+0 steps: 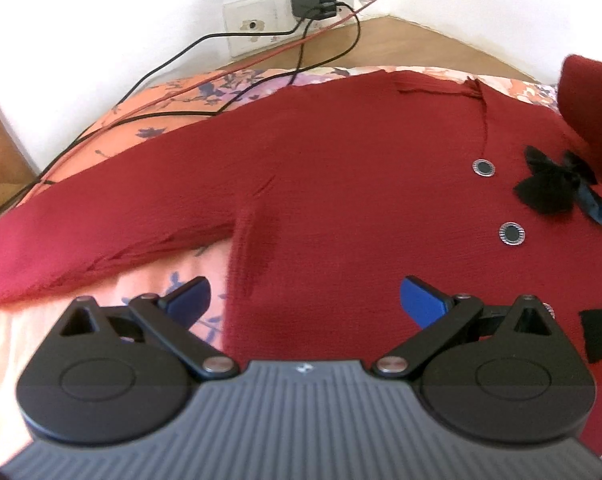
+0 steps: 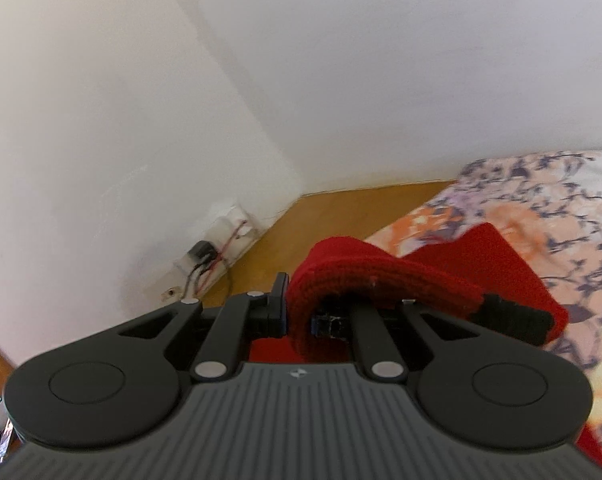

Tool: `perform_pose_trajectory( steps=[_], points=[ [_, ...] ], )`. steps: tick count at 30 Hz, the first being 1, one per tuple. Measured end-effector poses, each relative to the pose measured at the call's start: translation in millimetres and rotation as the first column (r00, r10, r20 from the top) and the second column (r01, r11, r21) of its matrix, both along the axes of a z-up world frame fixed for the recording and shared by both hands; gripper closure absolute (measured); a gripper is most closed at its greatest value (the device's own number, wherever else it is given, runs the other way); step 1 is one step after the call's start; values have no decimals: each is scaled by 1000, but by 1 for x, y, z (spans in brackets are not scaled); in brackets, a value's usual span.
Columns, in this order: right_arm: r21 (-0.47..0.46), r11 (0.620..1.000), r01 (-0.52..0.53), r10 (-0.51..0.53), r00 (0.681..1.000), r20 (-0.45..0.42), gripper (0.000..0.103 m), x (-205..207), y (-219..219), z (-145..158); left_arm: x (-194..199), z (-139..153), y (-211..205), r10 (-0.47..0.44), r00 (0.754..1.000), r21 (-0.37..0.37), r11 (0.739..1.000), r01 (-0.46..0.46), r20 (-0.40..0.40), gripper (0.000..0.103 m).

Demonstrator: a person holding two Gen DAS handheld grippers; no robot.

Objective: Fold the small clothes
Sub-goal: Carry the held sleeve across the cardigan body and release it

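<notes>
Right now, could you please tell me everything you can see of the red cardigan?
The red cardigan looks like a fine knit and lies spread flat on the flowery bedspread, one sleeve stretched out sideways. It has two round silver-rimmed buttons and a black bow. The right gripper is shut on a lifted, folded-over part; the open left gripper hovers above its body.

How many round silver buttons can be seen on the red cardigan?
2. One button lies higher, left of the black bow; the other button lies below it. More may be hidden under the lifted fabric.
</notes>
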State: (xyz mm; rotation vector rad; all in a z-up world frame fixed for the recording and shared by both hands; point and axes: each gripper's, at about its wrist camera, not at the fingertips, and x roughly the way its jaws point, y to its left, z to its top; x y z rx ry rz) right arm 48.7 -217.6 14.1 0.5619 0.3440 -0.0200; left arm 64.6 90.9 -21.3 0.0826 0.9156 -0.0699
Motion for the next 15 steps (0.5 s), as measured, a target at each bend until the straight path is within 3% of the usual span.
perform_pose_trajectory(
  steps=[6, 15],
  points=[
    [-13, 998, -56, 56, 998, -2, 93, 22, 50, -2, 4, 3, 22, 24, 1000, -28, 999, -24, 5, 0],
    [0, 994, -110, 110, 988, -107, 93, 57, 104, -51, 5, -1, 42, 50, 999, -50, 997, -50, 1, 0]
  ],
)
